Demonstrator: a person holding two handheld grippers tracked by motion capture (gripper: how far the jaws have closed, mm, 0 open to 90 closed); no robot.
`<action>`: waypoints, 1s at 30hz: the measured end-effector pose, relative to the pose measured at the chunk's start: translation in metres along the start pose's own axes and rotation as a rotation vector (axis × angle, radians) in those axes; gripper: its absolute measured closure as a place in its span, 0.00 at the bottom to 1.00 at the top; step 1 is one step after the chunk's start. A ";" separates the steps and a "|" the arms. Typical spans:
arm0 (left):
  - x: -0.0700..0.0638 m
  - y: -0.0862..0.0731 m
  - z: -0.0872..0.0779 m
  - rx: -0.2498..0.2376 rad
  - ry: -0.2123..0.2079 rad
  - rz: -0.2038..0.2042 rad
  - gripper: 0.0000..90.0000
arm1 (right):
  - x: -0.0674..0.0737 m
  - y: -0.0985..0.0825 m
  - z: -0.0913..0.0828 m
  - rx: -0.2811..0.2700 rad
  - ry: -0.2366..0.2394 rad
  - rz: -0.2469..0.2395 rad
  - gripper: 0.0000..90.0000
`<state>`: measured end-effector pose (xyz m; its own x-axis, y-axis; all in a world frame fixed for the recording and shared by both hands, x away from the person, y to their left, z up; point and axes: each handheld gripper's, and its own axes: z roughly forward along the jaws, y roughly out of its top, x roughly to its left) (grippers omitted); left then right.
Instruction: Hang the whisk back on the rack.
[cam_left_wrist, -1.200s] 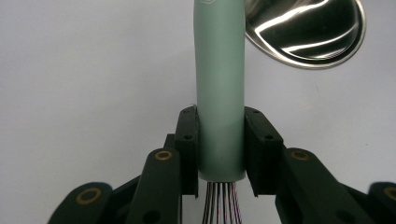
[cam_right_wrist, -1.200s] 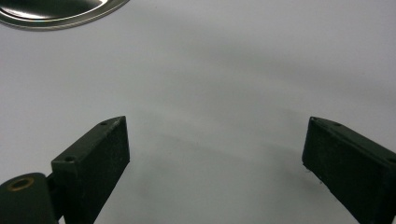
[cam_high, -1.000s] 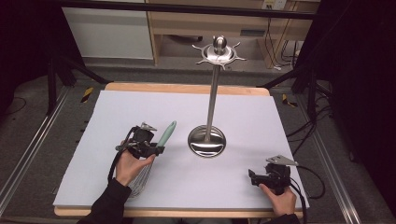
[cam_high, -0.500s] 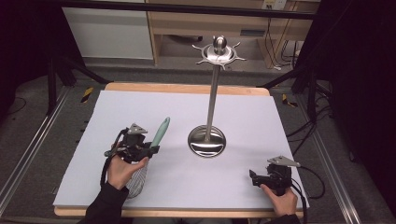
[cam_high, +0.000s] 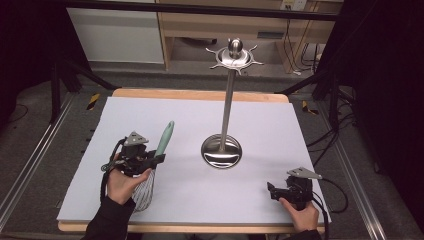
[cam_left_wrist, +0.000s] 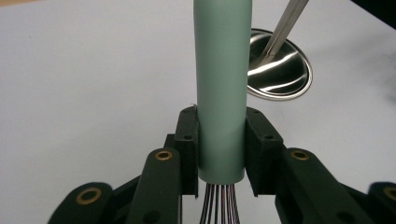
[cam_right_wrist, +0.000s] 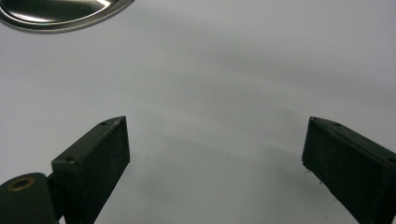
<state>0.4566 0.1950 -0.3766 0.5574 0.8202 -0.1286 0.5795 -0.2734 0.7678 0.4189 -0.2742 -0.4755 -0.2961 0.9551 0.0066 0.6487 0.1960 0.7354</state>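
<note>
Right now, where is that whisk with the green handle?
In the high view the whisk is on the table's left side, its handle clamped in the left claw, left of the steel stand's round base.

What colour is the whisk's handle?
Pale mint green, plain; the whisk's handle shows best in the left gripper view.

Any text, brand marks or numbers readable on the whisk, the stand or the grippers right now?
None can be read.
Mint-green whisk handle: plain, no print on the side that shows.
Polished steel round stand base and its spiked top: only reflections.
Left black hand-held gripper and right black hand-held gripper: bare jaws, no markings.
Pale label on the wooden furniture behind the table: too small and blurred to read.
</note>
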 end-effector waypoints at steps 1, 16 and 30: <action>0.000 0.000 -0.002 -0.008 0.000 -0.002 0.77 | 0.000 0.000 0.000 0.000 -0.001 0.000 0.09; 0.002 0.008 -0.027 -0.151 -0.002 0.004 0.77 | -0.001 0.000 -0.001 -0.008 0.011 0.005 0.09; -0.001 0.025 -0.042 -0.276 -0.013 0.008 0.77 | 0.000 0.001 0.000 -0.007 0.007 0.008 0.09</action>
<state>0.4456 0.2085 -0.3311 0.5702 0.8115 -0.1283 0.3919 -0.1314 0.9106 0.4197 -0.2740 -0.4748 -0.2957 0.9551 0.0173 0.6461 0.1867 0.7401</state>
